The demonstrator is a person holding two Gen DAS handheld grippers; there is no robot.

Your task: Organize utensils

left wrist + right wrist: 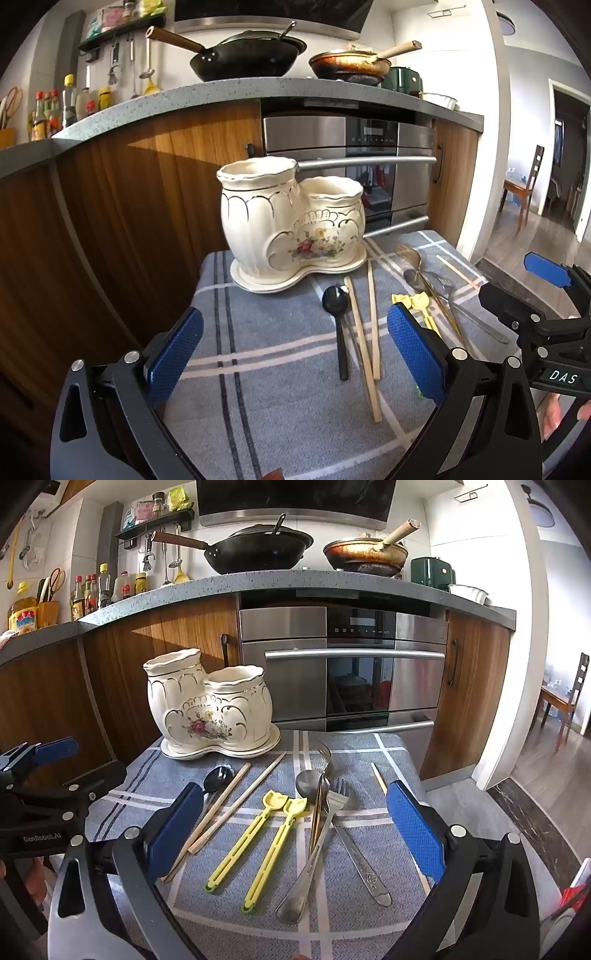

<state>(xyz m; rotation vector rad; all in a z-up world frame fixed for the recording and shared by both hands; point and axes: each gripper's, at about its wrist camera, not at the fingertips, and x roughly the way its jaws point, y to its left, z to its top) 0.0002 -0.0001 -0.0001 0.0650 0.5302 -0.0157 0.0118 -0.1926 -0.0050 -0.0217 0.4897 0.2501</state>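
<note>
A cream ceramic double utensil holder (291,225) with a flower print stands at the back of a small cloth-covered table (258,387); it also shows in the right wrist view (208,709). Loose on the cloth lie a black spoon (338,317), wooden chopsticks (369,332), two yellow plastic utensils (258,843), a steel spoon (308,853), a steel fork (354,845) and a gold fork (321,775). My left gripper (295,354) is open and empty above the cloth, left of the black spoon. My right gripper (295,830) is open and empty over the yellow utensils and steel cutlery.
Wooden cabinets (129,206) and a steel oven (347,672) stand right behind the table. The counter above holds a black wok (258,554), a brown pan (365,555) and bottles (92,594). Open floor (546,768) and a chair lie to the right.
</note>
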